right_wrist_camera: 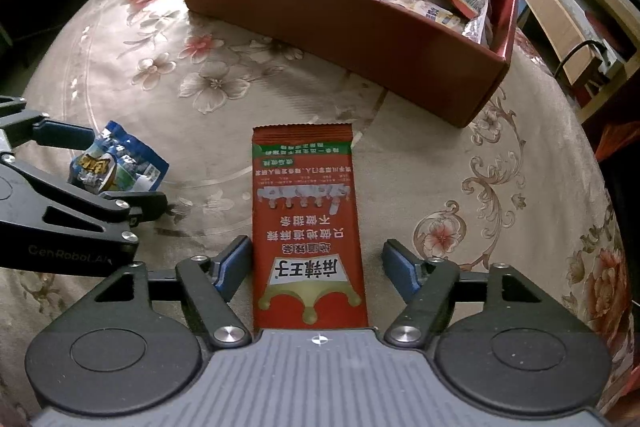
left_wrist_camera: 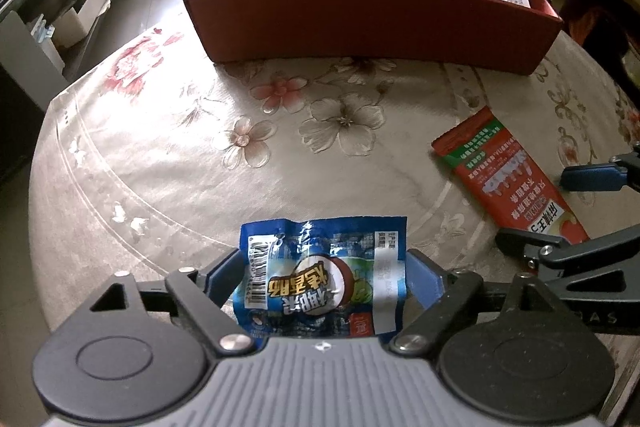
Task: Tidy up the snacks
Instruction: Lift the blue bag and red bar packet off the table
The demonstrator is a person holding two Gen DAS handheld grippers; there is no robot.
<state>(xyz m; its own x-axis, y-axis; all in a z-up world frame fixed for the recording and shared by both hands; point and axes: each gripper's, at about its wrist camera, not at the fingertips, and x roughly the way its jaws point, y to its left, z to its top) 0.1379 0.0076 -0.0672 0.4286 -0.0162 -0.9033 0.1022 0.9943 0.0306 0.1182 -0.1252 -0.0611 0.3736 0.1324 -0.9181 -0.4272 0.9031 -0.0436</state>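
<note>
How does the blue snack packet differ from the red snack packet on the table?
The blue snack packet is short, crumpled and glossy; the red snack packet is long, narrow and lies flat. The blue one shows a round picture, the red one a green band. Both lie outside the red box, each between open claws.

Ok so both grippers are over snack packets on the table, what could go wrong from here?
1. The red packet lies flat on the tablecloth, touching only one pad of the open right gripper; closing may just push it sideways.
2. The crinkled blue packet sits between the left gripper pads and could buckle or slip out.
3. The two grippers are close together and might bump.
</note>
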